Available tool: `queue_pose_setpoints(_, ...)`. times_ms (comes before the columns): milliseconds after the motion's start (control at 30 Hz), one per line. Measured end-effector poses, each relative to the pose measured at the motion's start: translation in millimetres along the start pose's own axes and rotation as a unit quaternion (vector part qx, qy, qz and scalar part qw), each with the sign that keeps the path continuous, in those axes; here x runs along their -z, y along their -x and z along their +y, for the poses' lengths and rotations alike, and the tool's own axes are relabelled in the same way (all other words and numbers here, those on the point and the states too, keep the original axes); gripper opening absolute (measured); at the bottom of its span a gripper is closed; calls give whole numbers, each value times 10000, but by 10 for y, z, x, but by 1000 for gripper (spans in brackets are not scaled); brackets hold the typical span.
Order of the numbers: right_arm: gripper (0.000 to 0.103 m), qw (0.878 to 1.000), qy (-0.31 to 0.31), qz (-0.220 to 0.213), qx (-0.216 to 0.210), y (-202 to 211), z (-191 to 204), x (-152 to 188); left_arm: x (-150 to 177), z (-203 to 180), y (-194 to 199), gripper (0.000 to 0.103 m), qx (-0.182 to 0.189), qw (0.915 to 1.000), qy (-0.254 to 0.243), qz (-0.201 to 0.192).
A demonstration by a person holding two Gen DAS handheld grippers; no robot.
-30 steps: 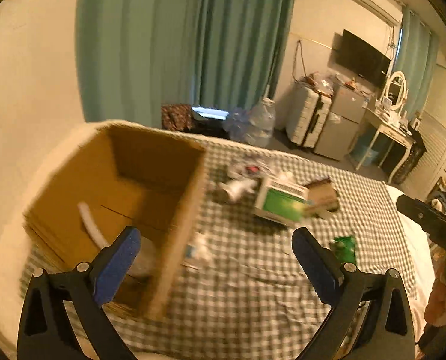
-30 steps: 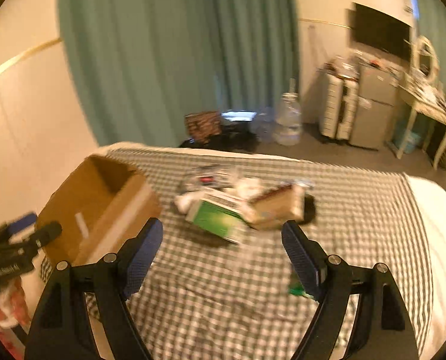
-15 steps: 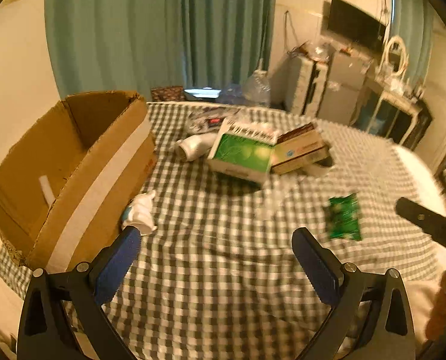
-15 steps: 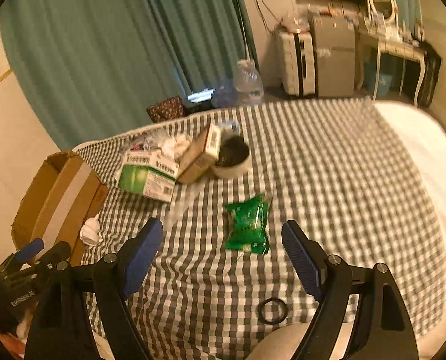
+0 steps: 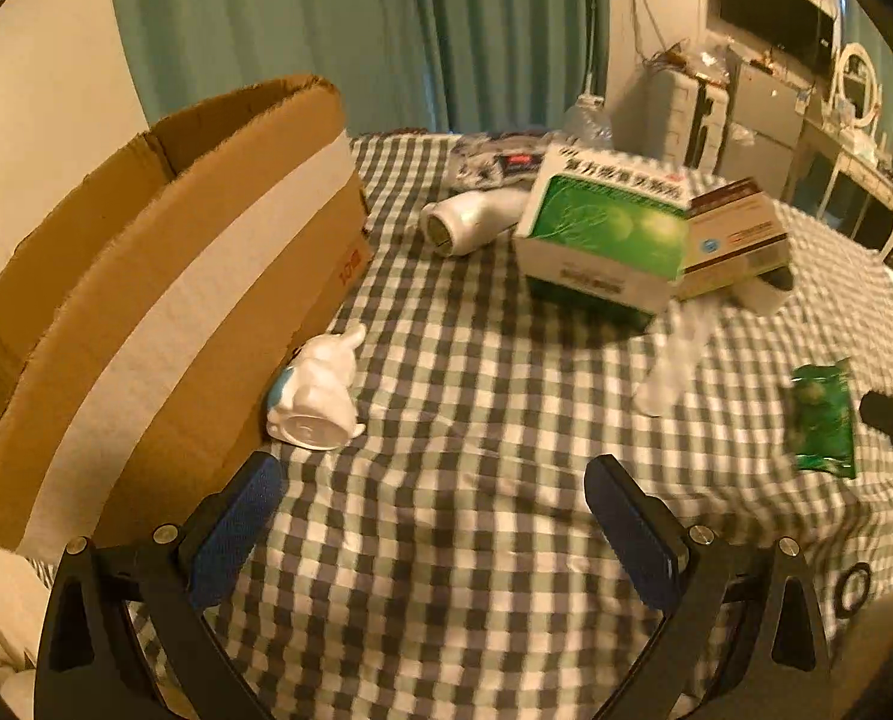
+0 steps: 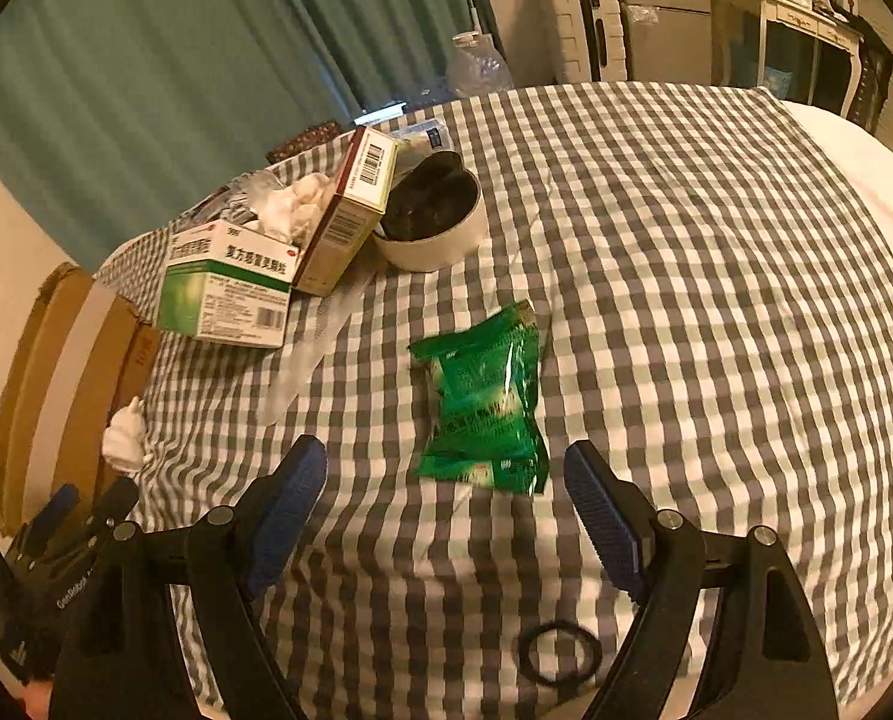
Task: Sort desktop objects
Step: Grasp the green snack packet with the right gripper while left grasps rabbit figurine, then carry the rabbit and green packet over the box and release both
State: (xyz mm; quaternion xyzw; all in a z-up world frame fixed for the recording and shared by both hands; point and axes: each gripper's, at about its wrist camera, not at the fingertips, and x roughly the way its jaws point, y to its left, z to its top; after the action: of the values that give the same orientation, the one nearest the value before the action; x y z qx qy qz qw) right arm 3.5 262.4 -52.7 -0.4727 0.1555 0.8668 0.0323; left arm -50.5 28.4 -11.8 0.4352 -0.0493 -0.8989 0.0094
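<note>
My left gripper (image 5: 434, 486) is open and empty, low over the checked cloth (image 5: 476, 540). A white rabbit figurine (image 5: 317, 393) lies just ahead of its left finger, against the open cardboard box (image 5: 164, 276). Further off lie a white cylinder (image 5: 470, 221), a green-and-white medicine box (image 5: 602, 234) and a brown-and-white box (image 5: 734, 237). My right gripper (image 6: 446, 480) is open and empty, with a green foil packet (image 6: 485, 399) lying just beyond its fingertips. That packet also shows in the left wrist view (image 5: 821, 420).
A round white tin with a dark inside (image 6: 431, 222), crumpled white tissue (image 6: 293, 207) and a clear plastic strip (image 6: 308, 354) lie by the boxes. A black ring (image 6: 557, 651) lies near the cloth's front edge. Curtains (image 6: 176, 60) and furniture stand behind.
Both grippers have come down and closer to the table. The left swung right off the cardboard box toward the rabbit figurine. The right moved over the green packet. Both stayed open.
</note>
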Motion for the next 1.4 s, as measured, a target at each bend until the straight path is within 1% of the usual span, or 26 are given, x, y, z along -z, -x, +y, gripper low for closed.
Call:
queue_pose_setpoints(100, 82, 9994, 244, 22, 249, -154, 76, -98, -5, 49, -106, 103, -45, 10000, 63, 14)
queue_pose_setpoints(233, 81, 9981, 415, 222, 387, -390, 128, -162, -44, 115, -257, 103, -217, 9997, 97, 103)
queue_pose_setpoints(300, 80, 9979, 424, 327, 355, -476, 127, -171, -68, 190, -306, 103, -261, 9993, 266, 89)
queue_pose_setpoints(333, 79, 9979, 427, 353, 346, -501, 123, -172, -83, 260, -329, 103, -269, 9986, 444, 64)
queue_pose_setpoints(400, 74, 9977, 437, 385, 347, -531, 118, -175, -99, 377, -389, 103, -334, 9970, 704, 46)
queue_pose_setpoints(433, 73, 9977, 436, 400, 333, -544, 111, -177, -105, 391, -407, 103, -369, 9967, 728, 43)
queue_pose_setpoints(500, 62, 9976, 409, 463, 303, -575, 89, -180, -114, 391, -448, 103, -402, 9968, 685, 58)
queue_pose_setpoints(567, 56, 9976, 353, 562, 213, -614, 64, -178, -122, 384, -502, 103, -357, 9973, 637, 104)
queue_pose_setpoints(600, 56, 9975, 327, 597, 175, -626, 53, -176, -127, 380, -526, 103, -313, 9976, 614, 115)
queue_pose_setpoints(667, 55, 9977, 315, 589, 148, -631, 41, -174, -146, 387, -567, 103, -347, 9973, 632, 101)
queue_pose_setpoints(733, 55, 9976, 317, 605, 132, -637, 36, -172, -175, 411, -640, 103, -149, 9976, 649, 197)
queue_pose_setpoints(833, 55, 9975, 344, 601, 103, -640, 53, -169, -195, 480, -696, 103, -81, 9959, 881, 207)
queue_pose_setpoints(900, 53, 9972, 424, 618, 85, -652, 85, -156, -190, 516, -728, 103, 146, 9948, 973, 249)
queue_pose_setpoints(967, 52, 9968, 501, 624, 76, -669, 122, -148, -191, 528, -759, 103, 213, 9943, 1006, 286)
queue_pose_setpoints(1033, 51, 9967, 515, 627, 37, -672, 130, -147, -171, 548, -786, 96, 341, 9926, 1084, 438)
queue_pose_setpoints(1067, 51, 9967, 506, 634, 16, -678, 136, -144, -154, 586, -803, 83, 374, 9909, 1192, 501)
queue_pose_setpoints(1100, 51, 9968, 491, 636, -14, -680, 133, -147, -147, 614, -817, 66, 352, 9900, 1243, 560)
queue_pose_setpoints(1133, 50, 9968, 479, 633, -36, -677, 127, -147, -120, 683, -845, 60, 280, 9886, 1324, 657)
queue_pose_setpoints(1167, 50, 9969, 471, 627, -56, -671, 120, -142, -122, 726, -849, 60, 305, 9867, 1440, 689)
queue_pose_setpoints(1200, 50, 9969, 463, 633, -74, -664, 148, -141, -119, 778, -835, 61, 432, 9837, 1613, 668)
queue_pose_setpoints(1233, 50, 9969, 454, 637, -90, -655, 141, -142, -128, 784, -814, 64, 465, 9829, 1653, 666)
queue_pose_setpoints(1267, 50, 9969, 452, 630, -99, -649, 143, -141, -133, 768, -797, 72, 477, 9834, 1625, 651)
queue_pose_setpoints(1333, 50, 9969, 459, 623, -116, -598, 64, -152, -121, 732, -763, 72, 476, 9845, 1581, 590)
queue_pose_setpoints(1367, 50, 9969, 470, 617, -126, -596, 34, -144, -117, 714, -757, 69, 393, 9864, 1494, 555)
queue_pose_setpoints(1400, 50, 9969, 480, 615, -132, -531, -35, -137, -109, 689, -762, 56, 282, 9885, 1375, 563)
